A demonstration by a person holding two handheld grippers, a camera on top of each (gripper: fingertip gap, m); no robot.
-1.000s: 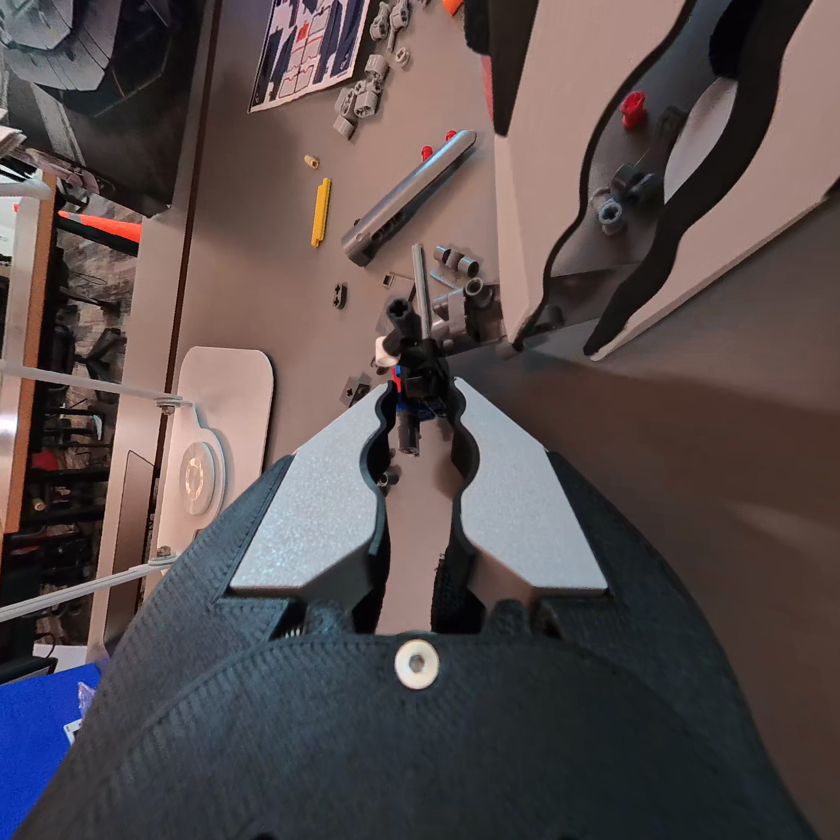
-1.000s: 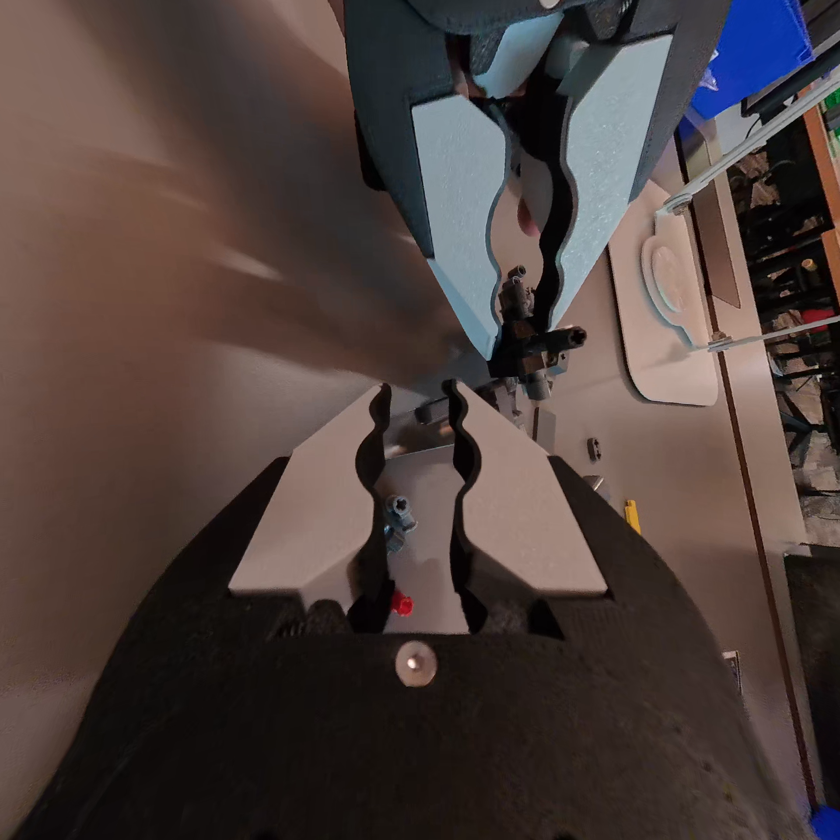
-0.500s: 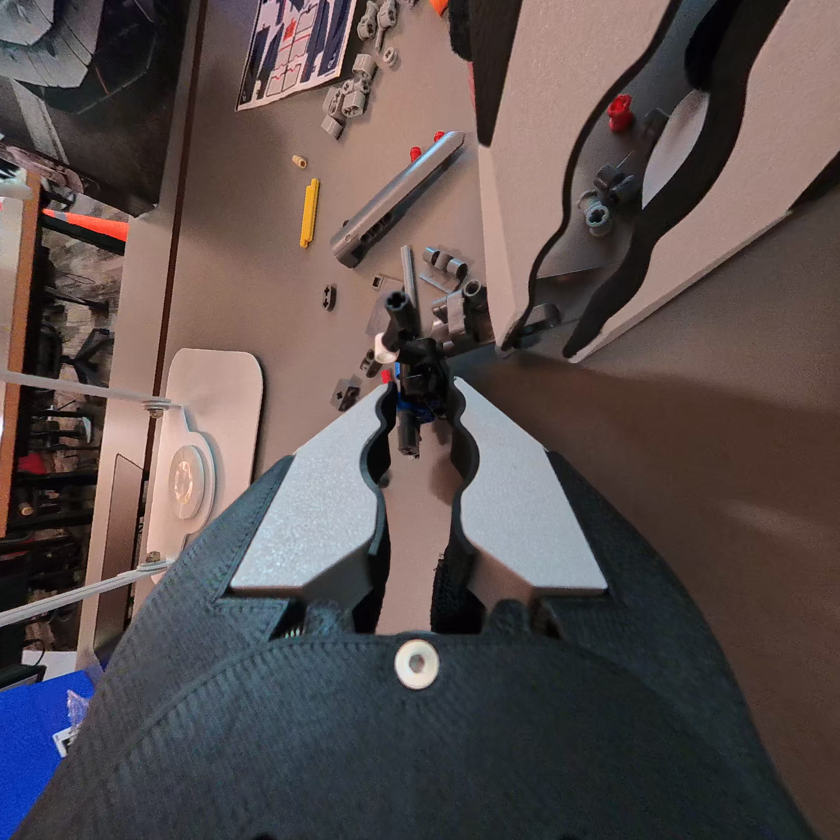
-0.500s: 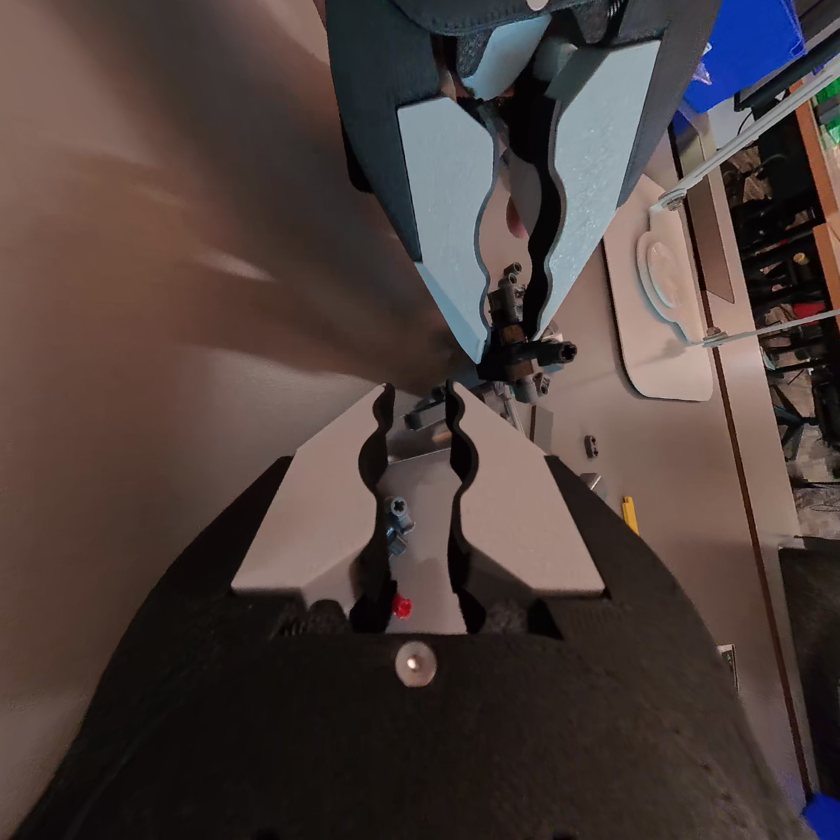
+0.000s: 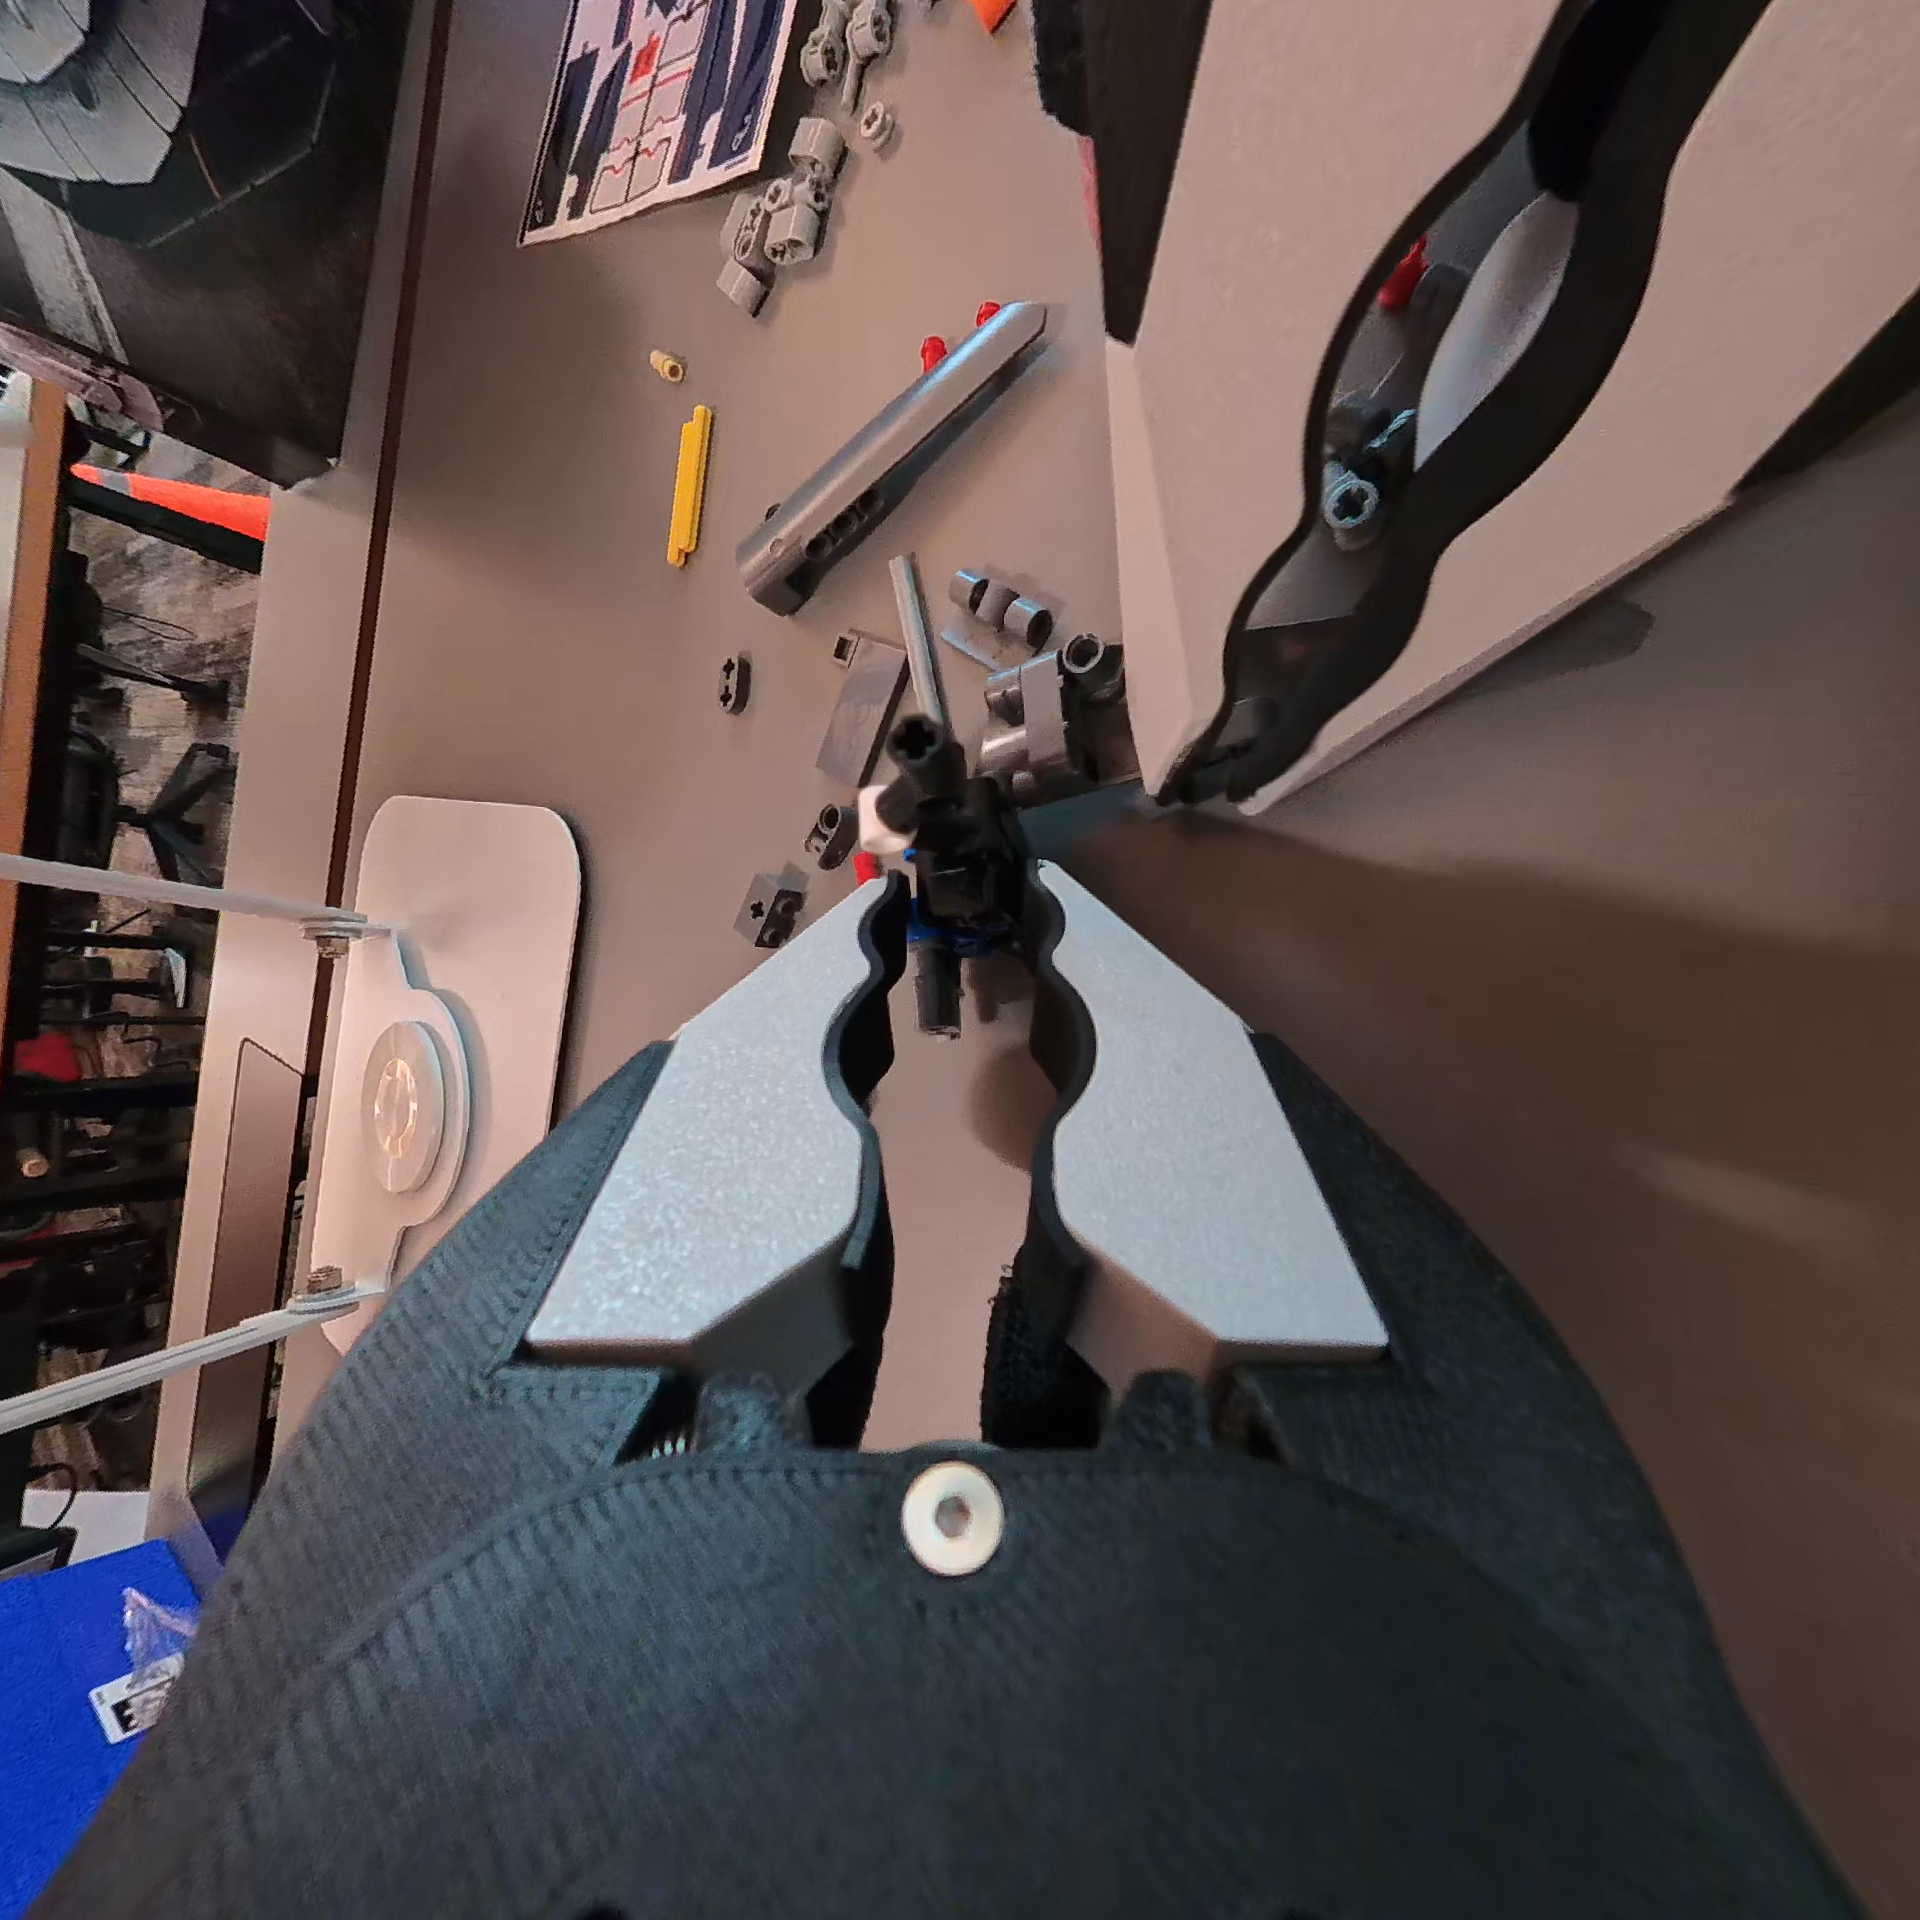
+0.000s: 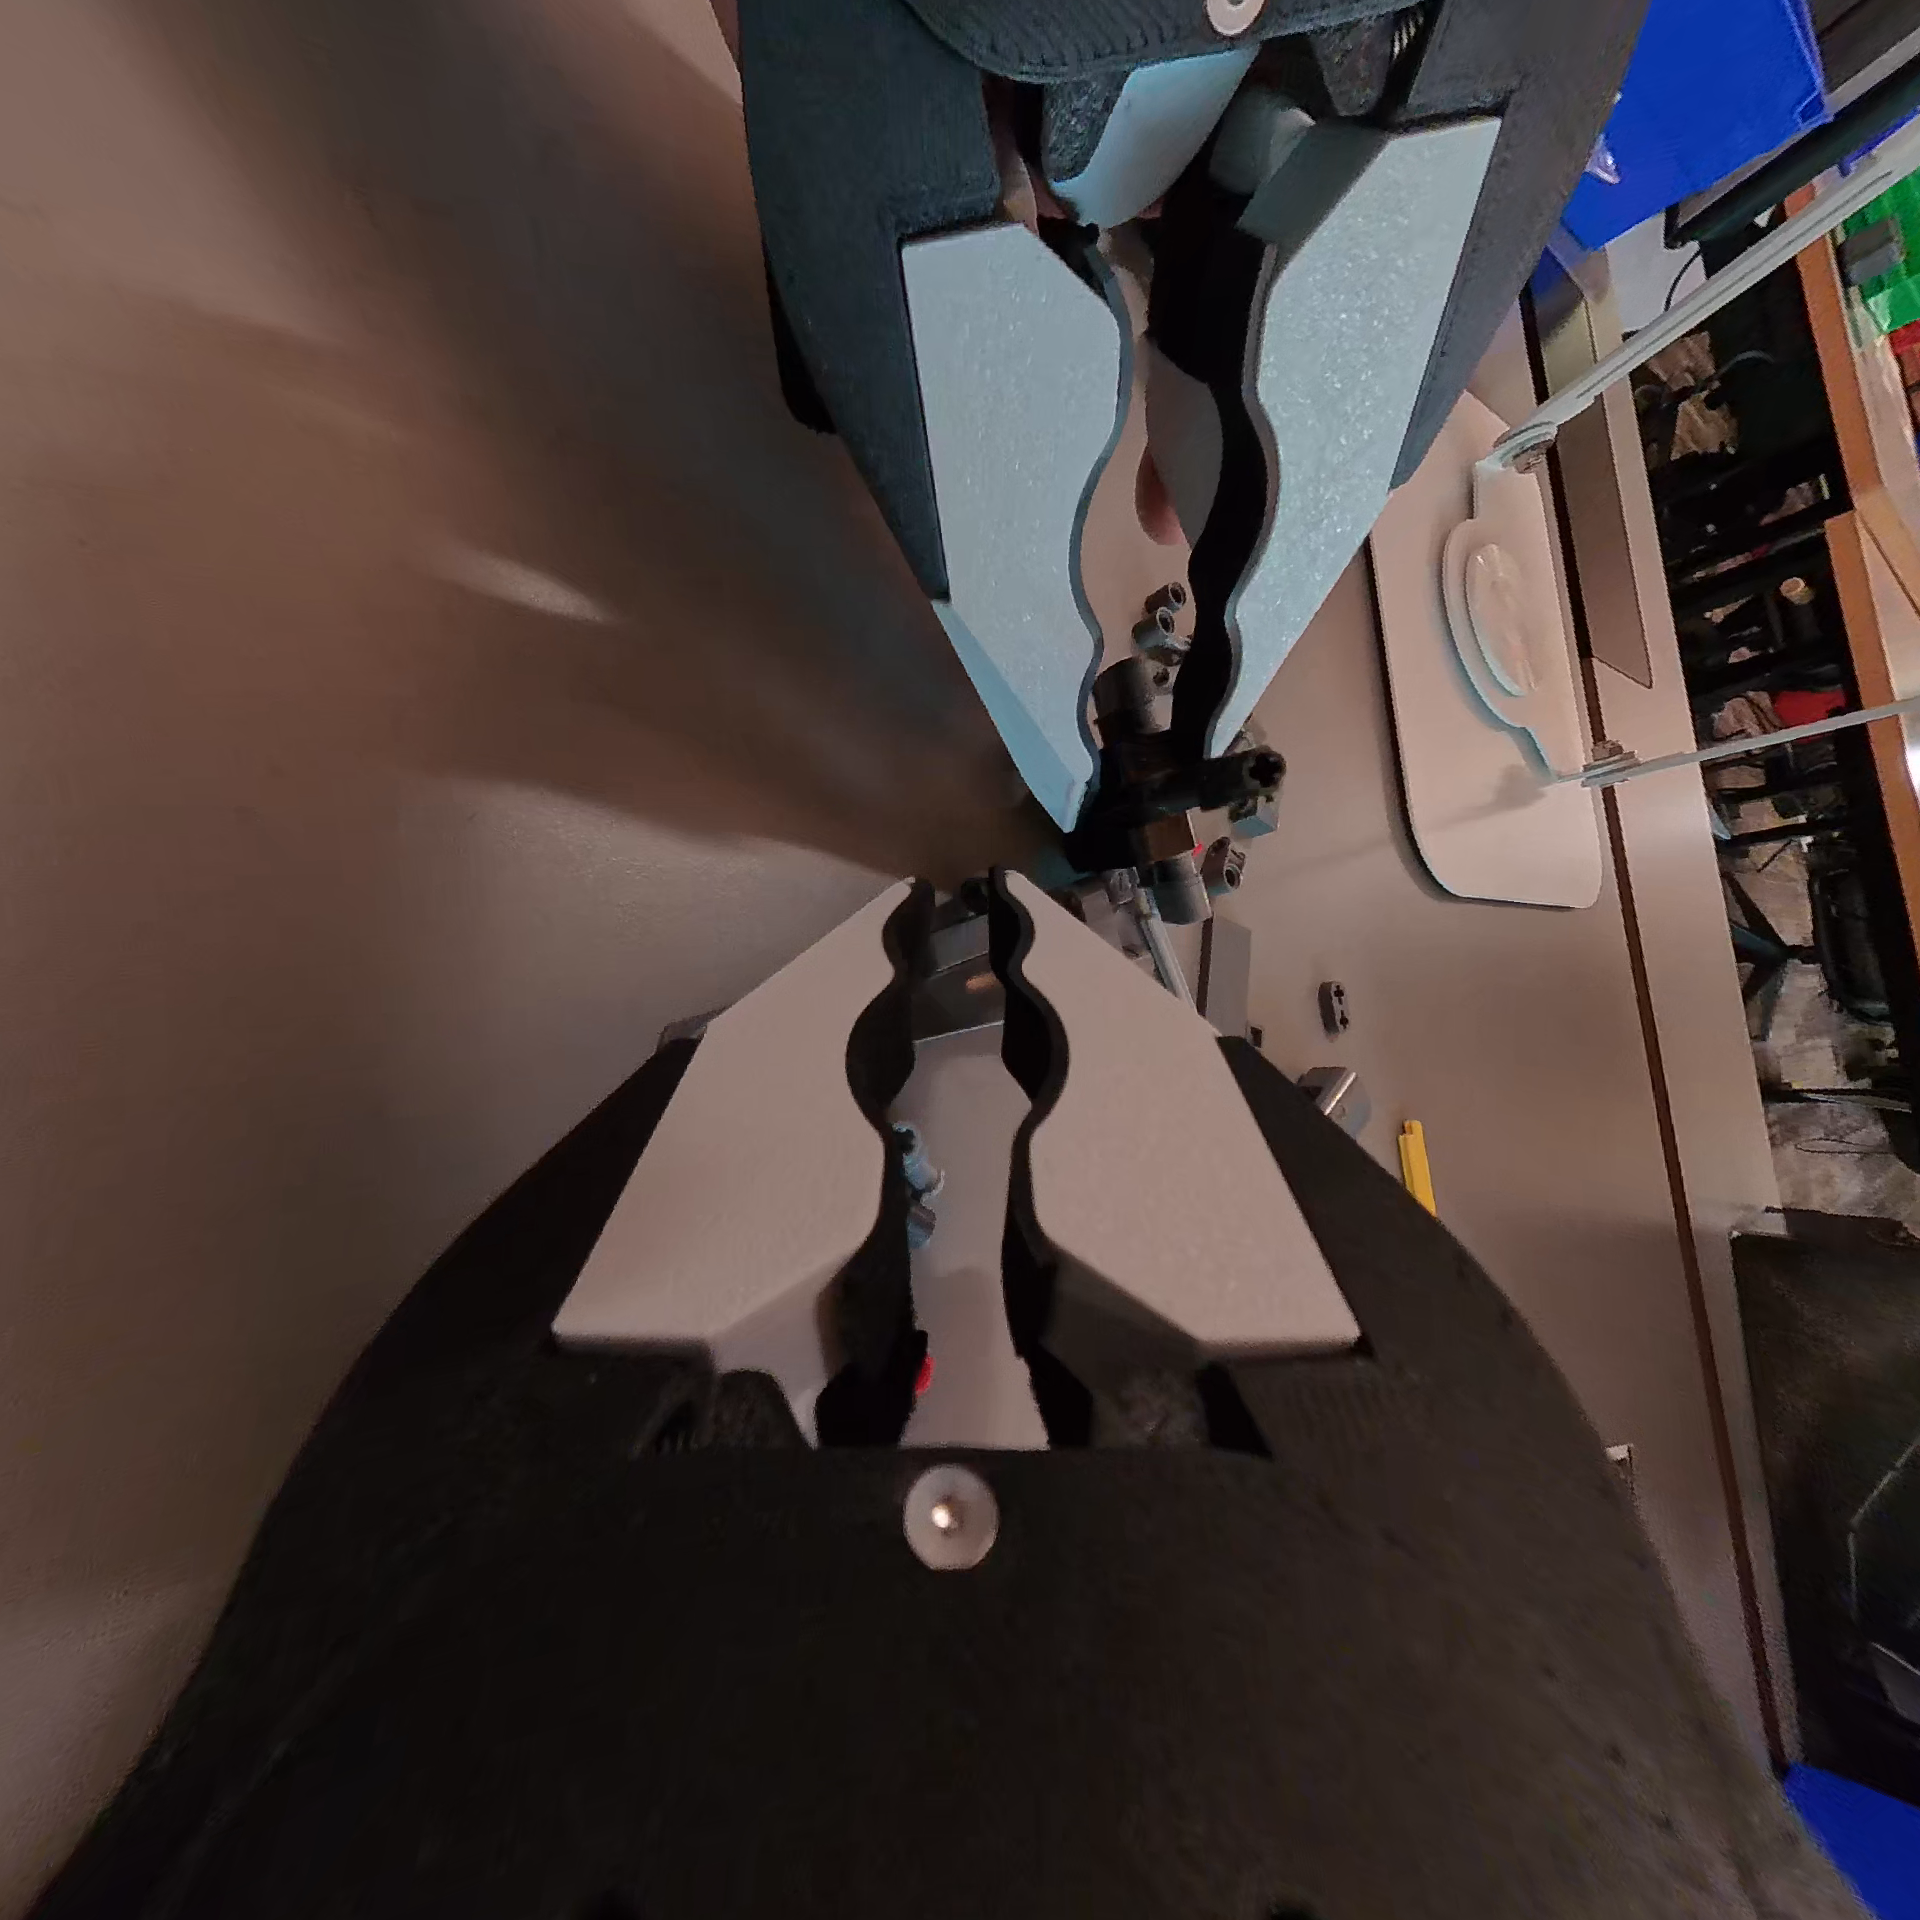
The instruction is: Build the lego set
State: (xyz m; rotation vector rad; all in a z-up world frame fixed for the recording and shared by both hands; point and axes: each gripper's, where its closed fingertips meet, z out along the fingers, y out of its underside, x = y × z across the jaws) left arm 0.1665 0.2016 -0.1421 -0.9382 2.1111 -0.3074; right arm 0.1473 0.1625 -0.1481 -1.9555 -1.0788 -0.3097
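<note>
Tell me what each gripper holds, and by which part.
Left gripper pinches the black lego assembly at its lower end, the cross-holed connector pointing out. Right gripper: fingertips close together, hold unclear.

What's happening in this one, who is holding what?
A person works two handheld grippers over a table strewn with loose lego pieces. The left gripper is shut on a small black lego assembly. The right gripper is close by, its tips narrowed around a small dark piece; whether it grips is unclear.
</note>
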